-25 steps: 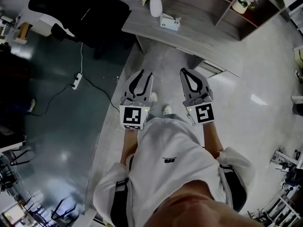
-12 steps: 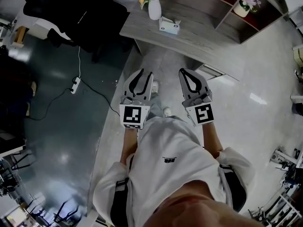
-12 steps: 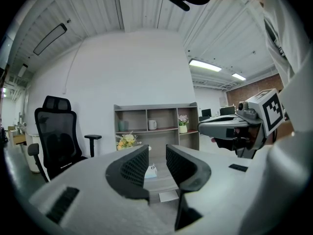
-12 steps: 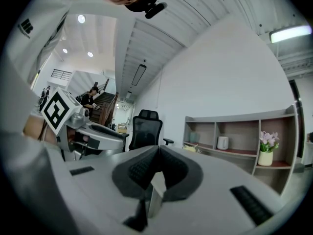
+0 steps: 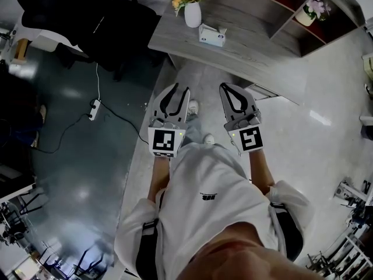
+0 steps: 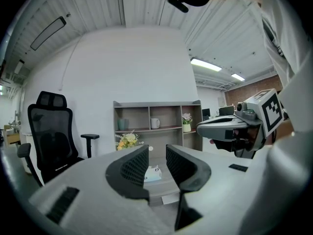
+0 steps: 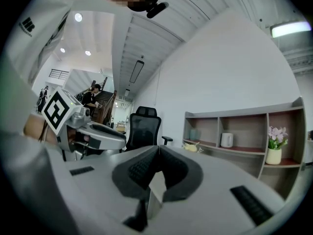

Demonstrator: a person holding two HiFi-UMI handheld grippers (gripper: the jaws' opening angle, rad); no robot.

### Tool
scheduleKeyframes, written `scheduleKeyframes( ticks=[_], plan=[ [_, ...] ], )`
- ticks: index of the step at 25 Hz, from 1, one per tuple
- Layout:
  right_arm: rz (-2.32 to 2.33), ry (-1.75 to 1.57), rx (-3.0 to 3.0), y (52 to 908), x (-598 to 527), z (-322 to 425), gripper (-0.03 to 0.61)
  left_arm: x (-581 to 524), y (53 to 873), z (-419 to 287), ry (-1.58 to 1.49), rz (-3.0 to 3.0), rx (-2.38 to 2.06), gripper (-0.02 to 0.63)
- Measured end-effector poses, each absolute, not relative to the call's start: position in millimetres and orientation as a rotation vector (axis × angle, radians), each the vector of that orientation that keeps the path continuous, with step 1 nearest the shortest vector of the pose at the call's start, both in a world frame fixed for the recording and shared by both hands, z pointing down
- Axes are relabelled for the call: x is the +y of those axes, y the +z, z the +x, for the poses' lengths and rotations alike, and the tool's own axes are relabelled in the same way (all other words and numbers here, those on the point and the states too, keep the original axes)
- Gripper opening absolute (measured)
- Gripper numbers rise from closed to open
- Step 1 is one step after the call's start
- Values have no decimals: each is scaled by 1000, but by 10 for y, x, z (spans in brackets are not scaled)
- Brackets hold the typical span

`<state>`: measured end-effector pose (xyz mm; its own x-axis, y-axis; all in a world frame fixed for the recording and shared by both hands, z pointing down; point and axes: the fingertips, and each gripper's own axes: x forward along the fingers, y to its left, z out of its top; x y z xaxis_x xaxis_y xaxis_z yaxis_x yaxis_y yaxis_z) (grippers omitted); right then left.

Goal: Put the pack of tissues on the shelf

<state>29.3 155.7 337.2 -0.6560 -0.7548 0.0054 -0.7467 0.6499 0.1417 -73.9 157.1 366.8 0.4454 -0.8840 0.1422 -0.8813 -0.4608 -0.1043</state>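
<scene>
In the head view, at twelve o'clock from your two grippers, the pack of tissues (image 5: pixel 211 35) lies on the grey desk (image 5: pixel 262 48), with the white vase of flowers (image 5: pixel 192 10) just beside it at its eleven o'clock. The shelf (image 5: pixel 274 7) rises along the desk's far edge, at about one o'clock, and holds a pot of pink flowers (image 5: pixel 310 13). You hold the left gripper (image 5: pixel 176 92) and the right gripper (image 5: pixel 229 91) side by side over the floor, well apart from the desk, both pointing at twelve. A black chair (image 5: pixel 87 16) stands at ten o'clock.

In the left gripper view, your tongs stand spread and nothing touches the pads. The tissues show far off through the gap, on the desk. A white mug (image 6: pixel 155 123) sits in the shelf's middle compartment, at twelve o'clock above them.

In the right gripper view, your tongs are pressed together tip to tip, pinching nothing. The shelf lies at three o'clock.
</scene>
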Motion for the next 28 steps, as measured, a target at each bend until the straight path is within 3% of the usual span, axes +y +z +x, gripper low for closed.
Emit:
scheduleKeyframes(
  ticks=[28],
  plan=[
    [1384, -61, -2654, 3794, -33, -47, 27, -73, 4072, -991, -335, -2822, 1426, 126]
  ],
)
